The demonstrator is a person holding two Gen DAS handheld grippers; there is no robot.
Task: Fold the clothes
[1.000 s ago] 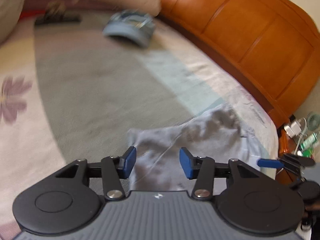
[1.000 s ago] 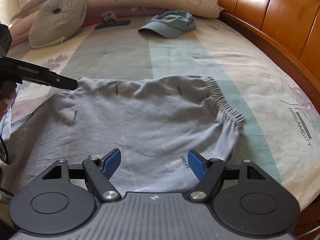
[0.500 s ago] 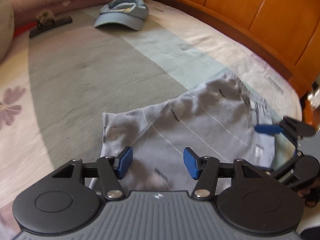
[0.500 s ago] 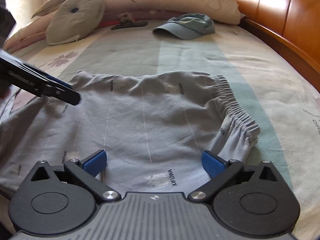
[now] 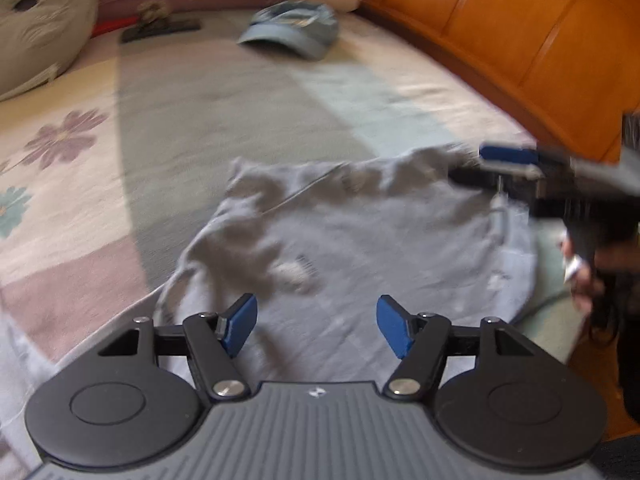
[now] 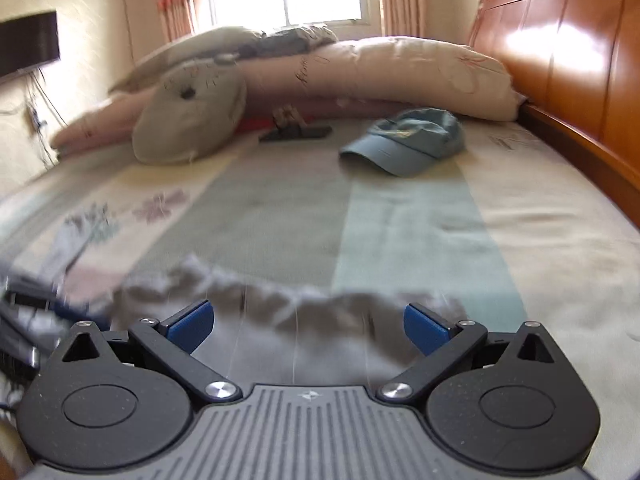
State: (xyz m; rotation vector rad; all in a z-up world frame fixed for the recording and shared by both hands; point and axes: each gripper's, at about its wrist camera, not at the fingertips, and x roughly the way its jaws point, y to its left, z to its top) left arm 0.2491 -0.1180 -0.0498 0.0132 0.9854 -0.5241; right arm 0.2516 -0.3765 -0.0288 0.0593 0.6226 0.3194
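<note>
Just one grey garment (image 5: 360, 240), one cap (image 5: 294, 28).

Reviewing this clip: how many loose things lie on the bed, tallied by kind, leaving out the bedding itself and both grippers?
Grey shorts: 1
Blue cap: 1
Round grey cushion: 1
Long pillow: 1
Dark flat item, too blurred to name: 1
Total: 5
</note>
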